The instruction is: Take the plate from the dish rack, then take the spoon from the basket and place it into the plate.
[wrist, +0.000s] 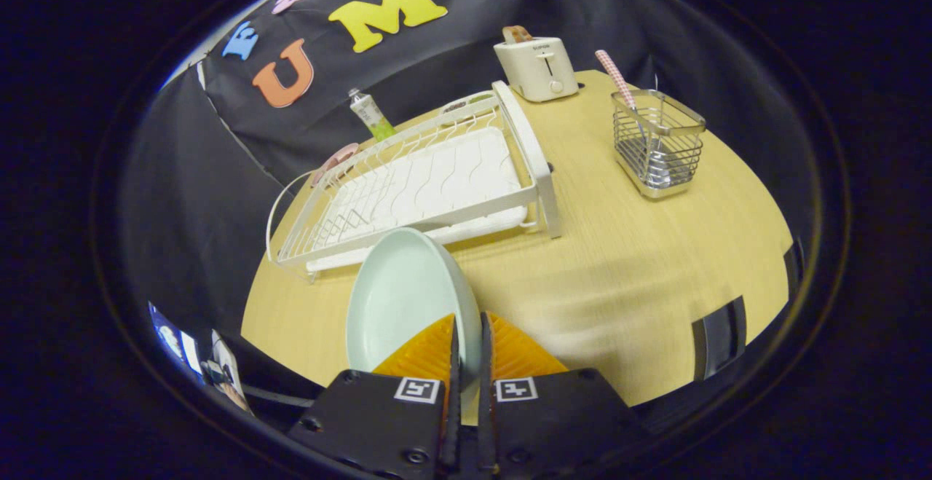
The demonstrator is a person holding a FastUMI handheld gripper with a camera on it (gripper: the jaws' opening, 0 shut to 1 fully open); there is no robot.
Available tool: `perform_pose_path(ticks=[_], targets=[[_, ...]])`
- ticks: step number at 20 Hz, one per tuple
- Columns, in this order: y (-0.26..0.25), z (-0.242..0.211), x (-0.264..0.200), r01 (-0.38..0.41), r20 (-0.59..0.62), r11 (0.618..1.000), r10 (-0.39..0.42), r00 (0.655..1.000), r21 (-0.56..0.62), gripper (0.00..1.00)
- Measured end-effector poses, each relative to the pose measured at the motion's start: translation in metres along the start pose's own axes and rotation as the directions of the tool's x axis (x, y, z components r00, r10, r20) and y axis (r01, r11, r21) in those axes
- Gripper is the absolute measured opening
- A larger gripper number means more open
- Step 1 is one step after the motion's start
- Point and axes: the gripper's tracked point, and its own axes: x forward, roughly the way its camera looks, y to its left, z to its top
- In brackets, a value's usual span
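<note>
My gripper [467, 327] is shut on the rim of a pale green plate [397, 301], which it holds on edge above the wooden table, just in front of the dish rack. Both orange fingers [429, 352] press on the plate's near rim. The white wire dish rack [429, 181] stands beyond the plate with its slots bare. Further right, a wire metal basket [659, 145] holds a spoon with a pink checked handle [617, 78] sticking up out of it.
A cream toaster [537, 66] with a slice in it stands behind the rack. A small bottle [371, 114] and a pink object [335, 161] sit past the rack's far side. Bare wooden table [619, 261] stretches between rack, basket and my fingers.
</note>
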Motion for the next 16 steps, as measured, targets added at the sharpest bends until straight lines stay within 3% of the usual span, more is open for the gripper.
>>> perform_pose_path(ticks=[3,5,9,13,15,16], targets=[[-0.007,-0.001,0.007,-0.022,0.007,0.999,0.022,1.0,-0.035,0.16],[-0.019,-0.006,0.016,0.008,0.009,0.997,-0.007,1.0,-0.072,0.2],[-0.019,-0.013,0.025,-0.023,0.034,0.999,0.025,0.999,-0.042,0.28],[-0.032,-0.016,0.025,0.06,0.075,0.988,-0.05,0.996,-0.139,0.33],[-0.033,-0.011,0.019,0.079,0.117,0.982,-0.06,0.991,-0.172,0.49],[-0.034,-0.006,0.017,0.088,0.142,0.98,-0.064,0.988,-0.176,0.65]])
